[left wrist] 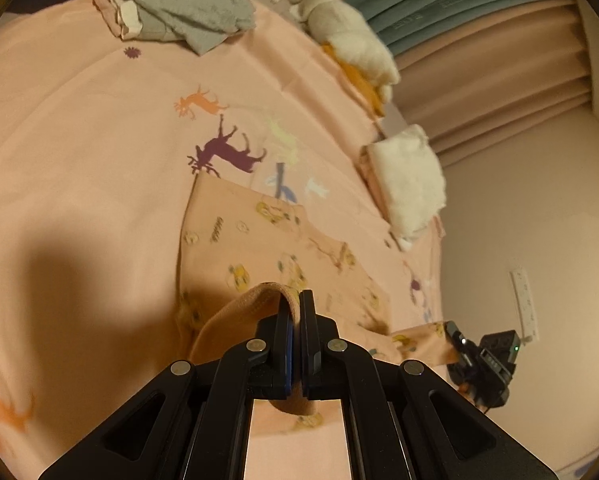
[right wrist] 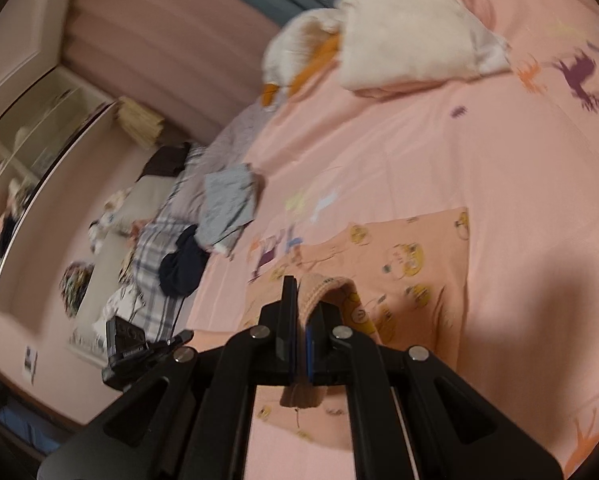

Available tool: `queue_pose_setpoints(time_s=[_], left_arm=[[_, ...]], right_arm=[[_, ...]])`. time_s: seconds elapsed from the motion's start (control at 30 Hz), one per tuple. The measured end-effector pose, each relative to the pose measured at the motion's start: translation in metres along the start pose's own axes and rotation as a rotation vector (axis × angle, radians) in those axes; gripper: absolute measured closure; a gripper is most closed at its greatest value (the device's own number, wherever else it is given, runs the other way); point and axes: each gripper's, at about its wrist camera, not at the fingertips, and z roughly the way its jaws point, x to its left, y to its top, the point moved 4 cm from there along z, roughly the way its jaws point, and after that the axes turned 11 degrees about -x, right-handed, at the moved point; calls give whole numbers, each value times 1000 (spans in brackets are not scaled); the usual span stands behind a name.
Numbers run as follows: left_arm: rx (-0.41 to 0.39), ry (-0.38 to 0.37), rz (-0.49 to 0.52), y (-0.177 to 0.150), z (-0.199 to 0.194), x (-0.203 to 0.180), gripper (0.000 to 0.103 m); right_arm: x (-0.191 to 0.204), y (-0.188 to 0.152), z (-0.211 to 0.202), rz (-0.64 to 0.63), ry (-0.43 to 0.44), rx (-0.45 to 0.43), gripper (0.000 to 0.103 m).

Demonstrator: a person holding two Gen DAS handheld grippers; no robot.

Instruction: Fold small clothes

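Observation:
A small peach garment (left wrist: 267, 248) printed with yellow cartoon figures lies spread on the pink bed sheet (left wrist: 79, 152). My left gripper (left wrist: 297, 308) is shut on its ribbed hem, lifting that edge a little. In the right wrist view the same garment (right wrist: 411, 264) lies ahead, and my right gripper (right wrist: 299, 308) is shut on another part of the ribbed hem. The right gripper also shows in the left wrist view (left wrist: 481, 356), holding a strip of the garment at the bed's edge.
A grey folded cloth (left wrist: 187, 4) and white fluffy bundles (left wrist: 407, 180) lie on the bed's far side. In the right wrist view a grey garment (right wrist: 229, 204), a dark one (right wrist: 181, 264) and a plaid cloth (right wrist: 155, 276) lie at the bed's left edge.

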Motion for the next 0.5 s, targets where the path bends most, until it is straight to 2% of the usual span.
queue_pose_setpoints(time_s=[0.17, 0.4, 0.43, 0.5], left_arm=[[26, 57, -35, 19, 40, 16, 103], [54, 147, -139, 38, 84, 47, 103], [60, 143, -163, 39, 87, 50, 103], [78, 111, -199, 38, 89, 55, 103]], right_arm=[[-35, 17, 24, 101, -75, -8, 98], [-73, 19, 61, 165, -203, 63, 95], [-78, 18, 65, 192, -209, 80, 93], [-83, 15, 67, 242, -202, 119, 82]])
